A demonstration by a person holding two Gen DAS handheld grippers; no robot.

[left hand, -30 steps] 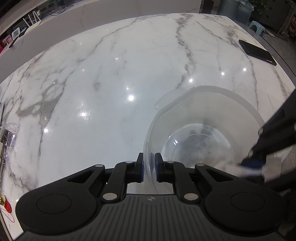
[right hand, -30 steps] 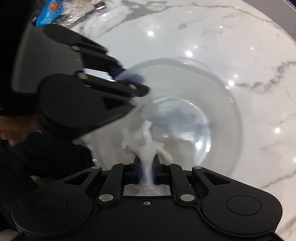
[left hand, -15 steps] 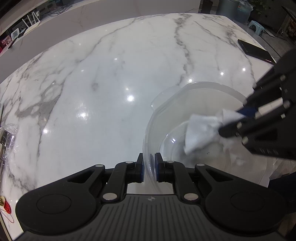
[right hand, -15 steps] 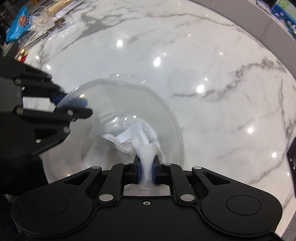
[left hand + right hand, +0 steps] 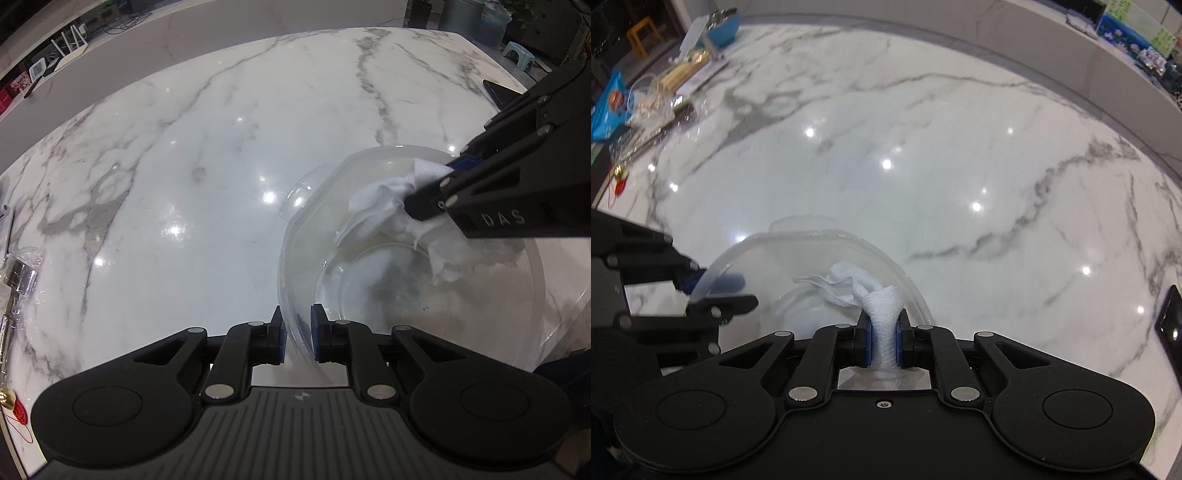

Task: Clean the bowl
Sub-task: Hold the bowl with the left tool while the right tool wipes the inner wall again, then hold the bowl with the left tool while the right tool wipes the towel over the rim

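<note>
A clear plastic bowl [image 5: 406,295] stands on the white marble counter [image 5: 221,147]. My left gripper [image 5: 297,339] has the bowl's near wall between its blue pads. Its jaws are opening slightly, and the pads still look to be touching the wall. My right gripper [image 5: 884,339] is shut on a twisted white tissue [image 5: 846,284]. In the left wrist view the right gripper [image 5: 432,181] reaches in from the right, with the tissue [image 5: 376,203] against the bowl's far inner wall. In the right wrist view the bowl [image 5: 812,251] lies just ahead, with the left gripper [image 5: 720,288] on its left rim.
A black phone [image 5: 498,92] lies near the counter's far right edge. Wrapped packets and utensils [image 5: 646,99] are strewn along one end of the counter, beside a blue dish [image 5: 720,26]. A low grey ledge borders the marble at the back.
The right gripper has carried the tissue up from the bowl's bottom toward its far rim and has rolled. The left gripper has stayed in place, its pads a touch wider apart.
</note>
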